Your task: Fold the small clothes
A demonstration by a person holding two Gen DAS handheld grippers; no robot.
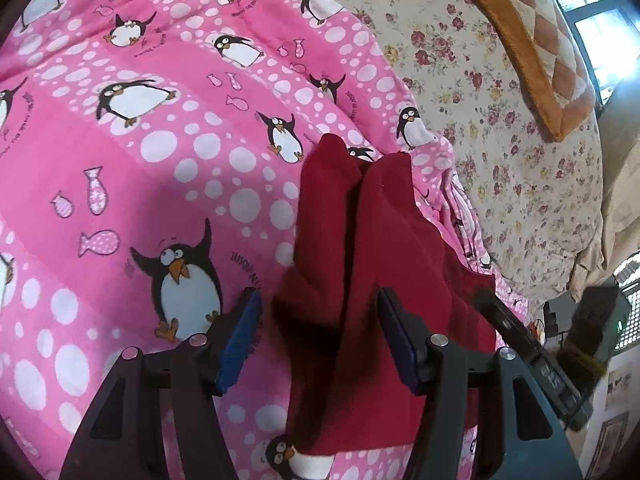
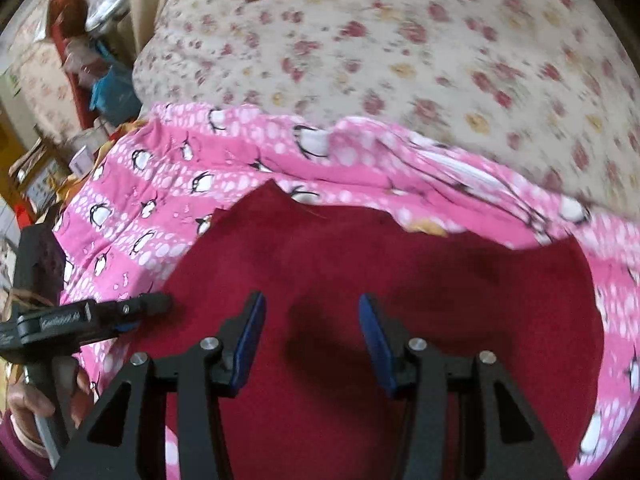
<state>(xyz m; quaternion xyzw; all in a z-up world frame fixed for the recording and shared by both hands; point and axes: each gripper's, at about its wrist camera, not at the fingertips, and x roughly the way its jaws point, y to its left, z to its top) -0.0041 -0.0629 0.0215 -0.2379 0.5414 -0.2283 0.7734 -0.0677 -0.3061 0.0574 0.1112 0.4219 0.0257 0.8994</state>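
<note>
The left gripper stands with its 2 blue pads parted around a raised ridge of the dark red garment, but the pads do not visibly press the cloth, so it reads as open rather than clamped; the right wrist view shows its tip at the garment's left edge. The right gripper is likewise about half open, hovering above the middle of the garment with nothing between its pads, only its shadow on the cloth. The step in hand looks like setting up a fold: the left end is being gathered while the right is placed over the flat part. The next move, as I judge it, calls for both pairs of pads to close on an edge and carry it across without dragging the bedding along. The garment is small, deep red and fleece-like, lying partly flat, bunched into 2 peaks at its far end, on a pink penguin quilt spread over a floral bedsheet on the bed
</note>
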